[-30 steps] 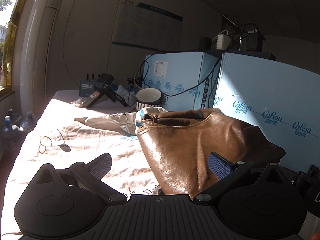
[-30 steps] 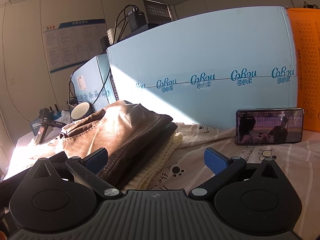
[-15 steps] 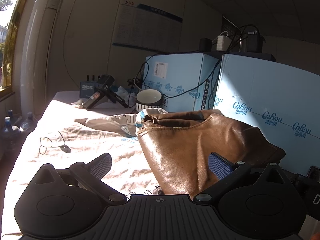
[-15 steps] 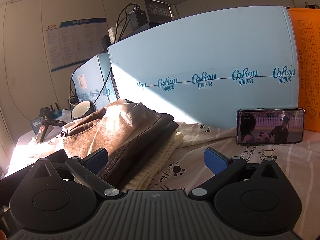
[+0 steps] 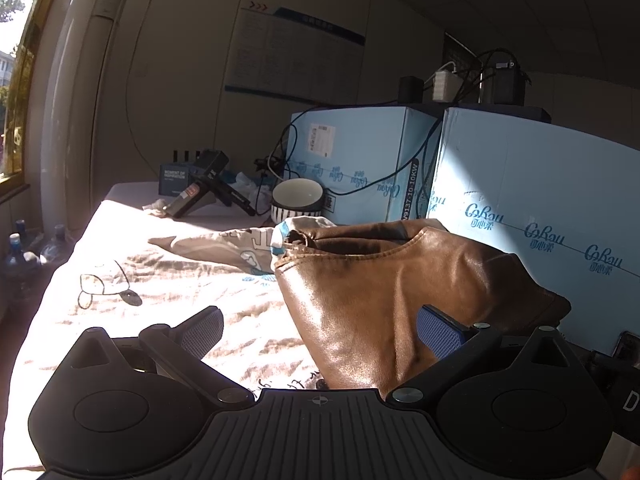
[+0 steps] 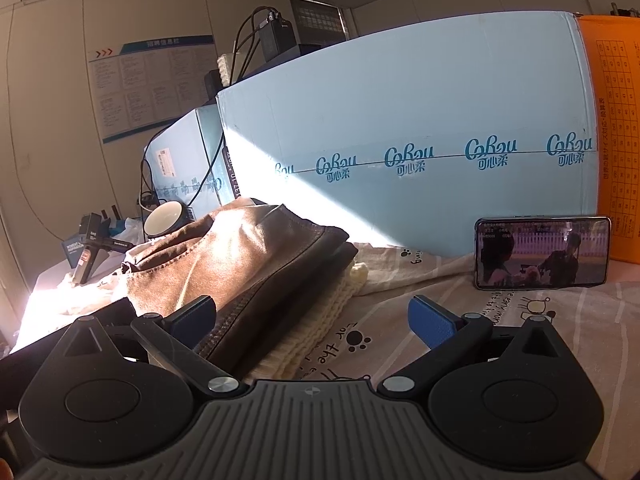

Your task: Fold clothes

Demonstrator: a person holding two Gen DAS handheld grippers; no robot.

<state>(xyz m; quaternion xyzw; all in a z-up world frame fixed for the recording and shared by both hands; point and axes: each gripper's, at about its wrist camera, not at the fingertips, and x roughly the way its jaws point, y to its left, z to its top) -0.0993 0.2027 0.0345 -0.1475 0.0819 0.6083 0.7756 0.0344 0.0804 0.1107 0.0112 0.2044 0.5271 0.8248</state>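
The jacket (image 5: 400, 280) is brown and shiny, and it sits in a folded heap on the desk (image 5: 160, 280), which has a sheet with little drawings on it. Under it is a cream knit (image 6: 320, 320), so it looks like the top of a small pile. The pile lies right by the big blue boxes (image 6: 400, 100).

The left gripper (image 5: 320, 330) hovers just in front of the jacket. Its two blue pads are wide apart and hold nothing. The jacket fills the space ahead of it and a bit to its right, and the right pad sits just beside the leather.

The right gripper (image 6: 312, 318) is also wide apart and empty. From here the pile is ahead and to the left, and the left pad is close to its dark edge.

The jacket looks long from the near end to the far end, running away from both grippers toward a bowl (image 5: 298, 198). Its open stitched edge points to the far left, where a printed shirt (image 5: 224, 240) lies flat in the sun, still not folded.

Both grippers are close, but the left one seems nearest the jacket. I think the shirt is the next thing to fold, and the left gripper has the shorter way to it. A phone (image 6: 542, 252) leans on the box, off to the right
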